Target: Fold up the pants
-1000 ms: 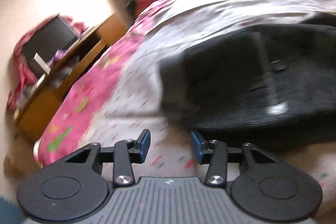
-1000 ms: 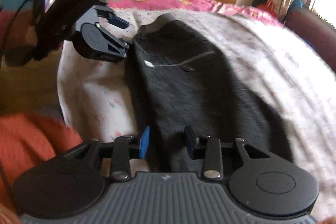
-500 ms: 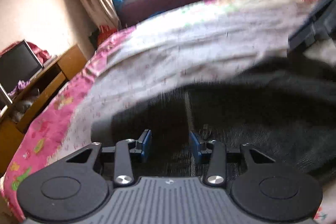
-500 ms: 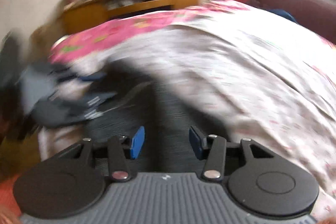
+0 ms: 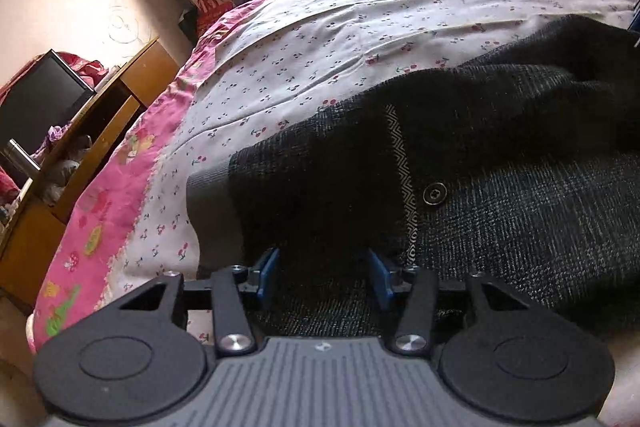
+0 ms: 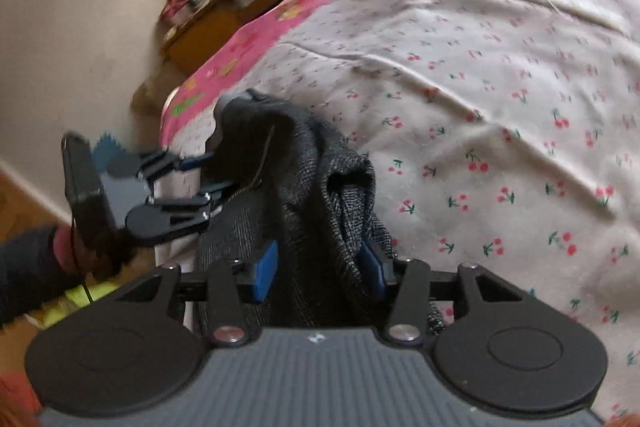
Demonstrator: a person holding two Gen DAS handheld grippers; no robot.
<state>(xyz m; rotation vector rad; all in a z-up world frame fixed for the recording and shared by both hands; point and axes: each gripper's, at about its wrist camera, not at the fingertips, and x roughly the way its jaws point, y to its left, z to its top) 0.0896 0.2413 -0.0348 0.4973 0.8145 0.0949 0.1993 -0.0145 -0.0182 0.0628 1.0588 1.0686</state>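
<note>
1. No brand or readable writing anywhere. The only marking is a zigzag-patterned strip inside the waistband and a dark button [image 5: 435, 193] beside it.
2. Container-wise there's just the wooden shelf unit [image 5: 100, 131] past the bed's pink edge, with a dark TV [image 5: 38, 107] on top and blurry clutter in its open shelf; can't tell what the bits are.
3. The pants [image 5: 500, 195], dark grey tweed, lie on the cherry-print sheet [image 5: 360, 27] at the near side of the bed.
4. Left gripper [image 5: 323, 275]: jaws are opening, waistband fabric sits between the blue pads, not pinched.
5. Right gripper [image 6: 318, 269]: a bunched fold of the pants fills the gap and the pads press on it.
6. Only the right view shows the left gripper from outside, beside the cloth's far end, plus a dark sleeve [image 6: 28, 267].
</note>
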